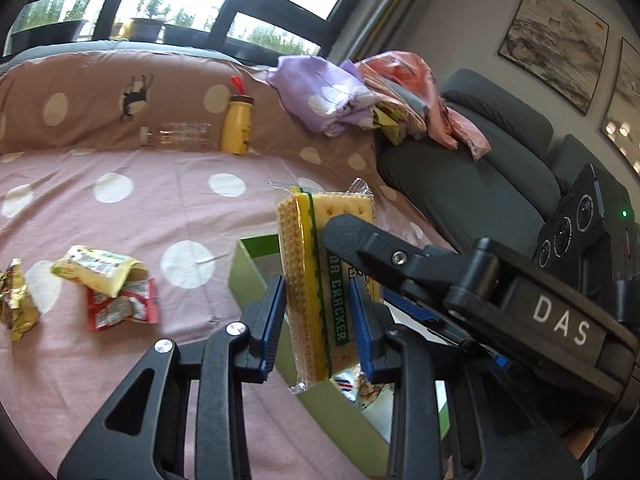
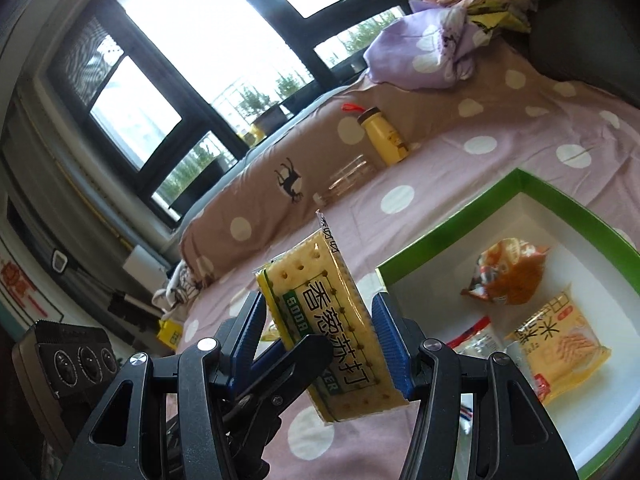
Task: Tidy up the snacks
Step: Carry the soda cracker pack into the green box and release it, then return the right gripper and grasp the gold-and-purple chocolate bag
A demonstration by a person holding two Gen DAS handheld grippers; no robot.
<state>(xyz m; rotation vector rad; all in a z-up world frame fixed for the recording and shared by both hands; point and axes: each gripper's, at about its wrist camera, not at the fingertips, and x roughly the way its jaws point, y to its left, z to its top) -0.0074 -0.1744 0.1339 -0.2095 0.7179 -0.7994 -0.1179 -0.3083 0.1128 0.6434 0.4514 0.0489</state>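
Observation:
A soda cracker pack [image 1: 316, 280], clear wrap with green lettering, is held up in the air over the near edge of a green box [image 1: 256, 276]. My left gripper [image 1: 320, 326] is shut on its thin sides. My right gripper [image 2: 324, 340] is shut on the same pack [image 2: 332, 312] across its width, and shows in the left wrist view as a black arm [image 1: 440, 280] coming in from the right. The box [image 2: 448, 240] has a white floor with an orange packet [image 2: 508, 272], a yellow packet [image 2: 560, 344] and a white-and-red packet [image 2: 476, 340].
Loose on the pink dotted bedcover lie a yellow-green packet [image 1: 100, 272], a red packet [image 1: 124, 308] and a gold one [image 1: 16, 304]. A yellow bottle [image 1: 238, 124] and a clear bottle [image 1: 176, 134] rest against the bolster. Piled clothes [image 1: 332, 96] and a grey seat [image 1: 460, 168] stand at right.

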